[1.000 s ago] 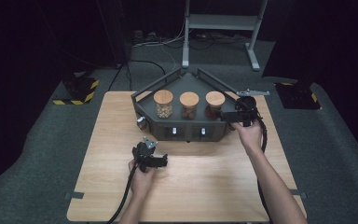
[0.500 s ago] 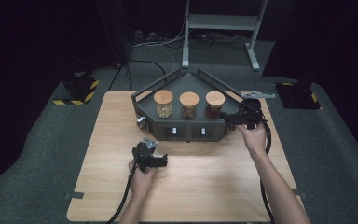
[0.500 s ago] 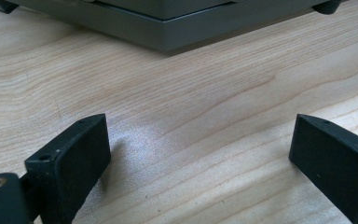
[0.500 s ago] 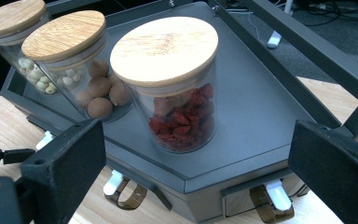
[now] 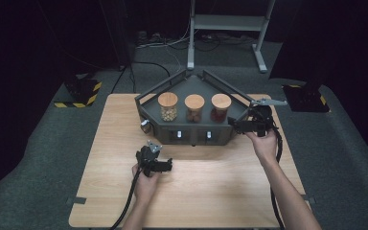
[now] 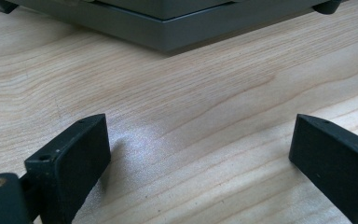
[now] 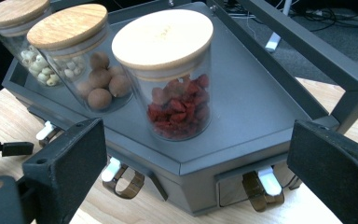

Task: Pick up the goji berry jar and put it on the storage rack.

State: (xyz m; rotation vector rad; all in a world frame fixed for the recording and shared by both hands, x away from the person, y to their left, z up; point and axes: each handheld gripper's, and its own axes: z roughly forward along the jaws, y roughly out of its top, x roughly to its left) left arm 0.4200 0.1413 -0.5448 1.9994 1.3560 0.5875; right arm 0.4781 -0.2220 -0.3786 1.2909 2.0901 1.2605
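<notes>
A grey angular stand at the table's far middle carries three glass jars with wooden lids. The jars hold pale seeds, brown balls and red dried fruit. My right gripper hovers at the stand's right front corner, open. In the right gripper view the red-fruit jar stands just beyond the wide-apart jaws, with the brown-ball jar and the seed jar behind it. My left gripper rests low over bare wood in front of the stand, open and empty.
The stand's front face has small drawers with white pulls. Its raised rails run along the back sides. The wooden table has free room in front of the stand. Cables trail from both grippers toward the near edge.
My right gripper has drifted slightly to the right and nearer along the stand's corner. The left gripper has stayed put.
</notes>
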